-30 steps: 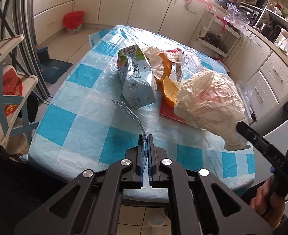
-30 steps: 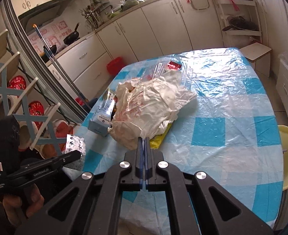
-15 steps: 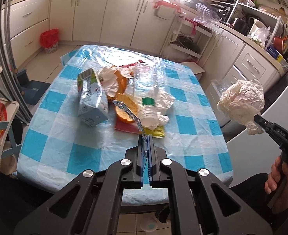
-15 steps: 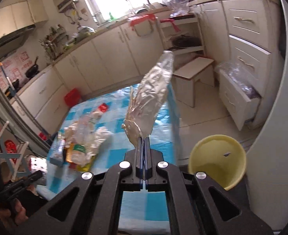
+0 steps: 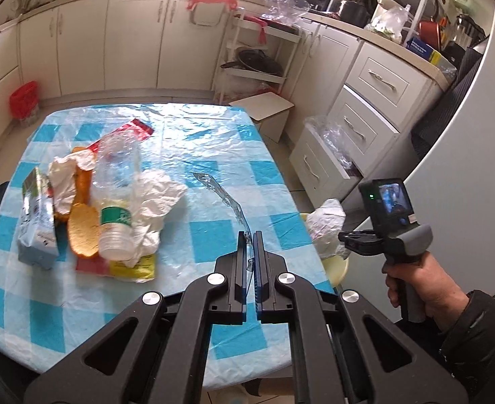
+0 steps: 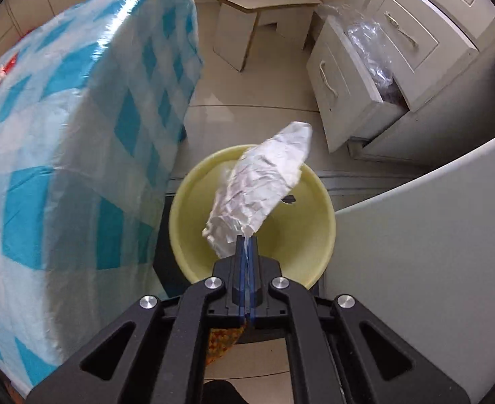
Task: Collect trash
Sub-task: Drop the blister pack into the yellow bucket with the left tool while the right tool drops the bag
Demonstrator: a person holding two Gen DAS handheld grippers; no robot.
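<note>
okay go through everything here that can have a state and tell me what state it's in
Left gripper: jaws shut on a clear plastic strip.
Right gripper: jaws opening, crumpled white paper between them, over the yellow bin.
Plastic bottle: lying on table, uncapped.
Bottom drawer: pulled open.
Carton: lying down.

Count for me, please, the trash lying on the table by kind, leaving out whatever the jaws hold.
Carton: 1
Clear bottle: 1
Orange peel pieces: 2
Crumpled white papers: 2
Wrappers, red and yellow: 2
Total: 8
</note>
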